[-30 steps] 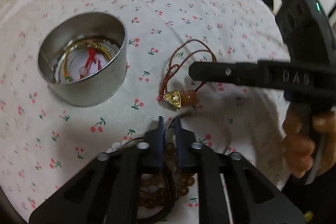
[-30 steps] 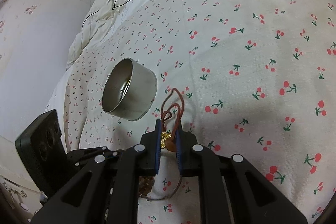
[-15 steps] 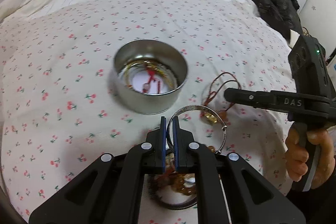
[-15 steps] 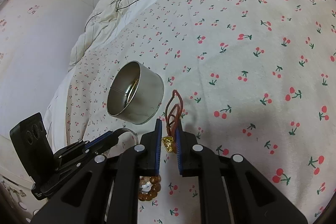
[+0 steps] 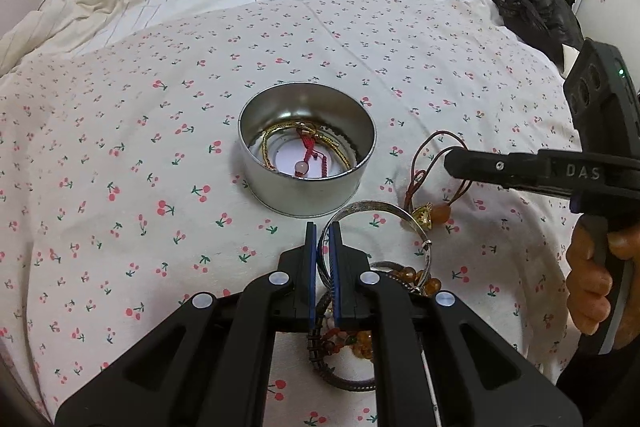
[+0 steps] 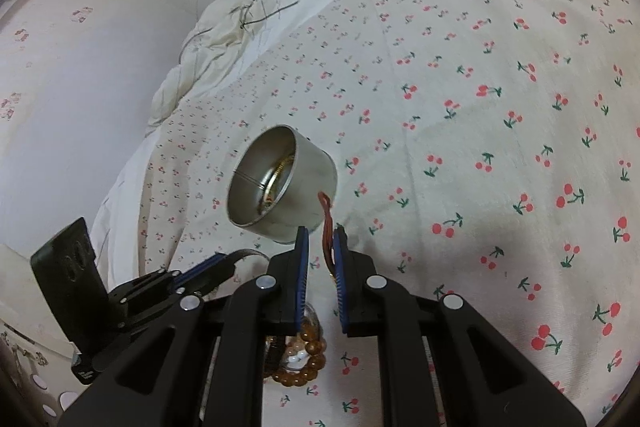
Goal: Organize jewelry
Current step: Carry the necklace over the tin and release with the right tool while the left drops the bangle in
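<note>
Lifting silver bangle (image 5: 380,223) off bed (image 5: 120,187) – left gripper (image 5: 322,239) fingers clamped on it, just near of tin (image 5: 308,195). Right gripper (image 6: 320,247) fingers pinching red cord pendant (image 5: 426,217). Next – carry bangle over tin, release.

The left wrist view looks steeply down along its fingers at the tin (image 5: 307,155) from close by. The right wrist view faces the same tin (image 6: 282,183) sidelong, perhaps slightly farther off. Both share the cherry sheet (image 5: 120,155).
</note>
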`<state>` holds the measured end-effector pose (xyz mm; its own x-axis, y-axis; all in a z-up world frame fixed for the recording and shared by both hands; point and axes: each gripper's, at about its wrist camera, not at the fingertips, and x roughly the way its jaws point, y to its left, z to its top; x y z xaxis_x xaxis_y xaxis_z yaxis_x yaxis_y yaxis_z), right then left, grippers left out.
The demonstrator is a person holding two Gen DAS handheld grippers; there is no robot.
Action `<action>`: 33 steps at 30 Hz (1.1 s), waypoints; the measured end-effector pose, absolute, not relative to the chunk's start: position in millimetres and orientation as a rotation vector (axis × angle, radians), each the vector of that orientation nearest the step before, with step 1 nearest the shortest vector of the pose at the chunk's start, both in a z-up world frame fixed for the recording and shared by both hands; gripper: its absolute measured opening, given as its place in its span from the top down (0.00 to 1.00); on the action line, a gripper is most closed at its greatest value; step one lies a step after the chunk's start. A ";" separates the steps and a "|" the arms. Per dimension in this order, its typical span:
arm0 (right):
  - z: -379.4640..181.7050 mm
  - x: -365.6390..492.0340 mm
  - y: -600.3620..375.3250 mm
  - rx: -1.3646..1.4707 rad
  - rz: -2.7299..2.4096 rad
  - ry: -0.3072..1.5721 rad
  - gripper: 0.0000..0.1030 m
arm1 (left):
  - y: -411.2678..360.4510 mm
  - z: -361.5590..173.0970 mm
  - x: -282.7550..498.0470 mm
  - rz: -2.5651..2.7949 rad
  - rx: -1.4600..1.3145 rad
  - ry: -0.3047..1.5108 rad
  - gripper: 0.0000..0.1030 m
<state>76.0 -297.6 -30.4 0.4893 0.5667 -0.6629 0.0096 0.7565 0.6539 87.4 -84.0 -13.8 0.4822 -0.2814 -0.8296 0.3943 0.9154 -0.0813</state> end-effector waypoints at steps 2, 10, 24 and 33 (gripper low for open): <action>-27.8 75.7 -296.8 0.648 0.375 1.007 0.87 | -84.7 -13.7 86.8 -0.409 0.136 0.981 0.95; -30.8 75.7 -295.7 0.639 0.371 1.036 0.87 | -84.5 -14.4 85.8 -0.405 0.138 0.984 0.95; -41.1 77.5 -291.6 0.595 0.354 1.068 0.95 | -81.6 -14.8 87.8 -0.405 0.132 0.988 0.94; -10.2 72.6 -286.8 0.536 0.386 0.963 0.98 | -79.8 -12.6 86.7 -0.419 0.121 0.985 0.94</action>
<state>72.6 -286.8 -10.2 0.5201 0.5344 -0.6662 -0.0739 0.8053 0.5883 86.7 -79.8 -12.6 0.4801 -0.2883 -0.8285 0.3964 0.9138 -0.0882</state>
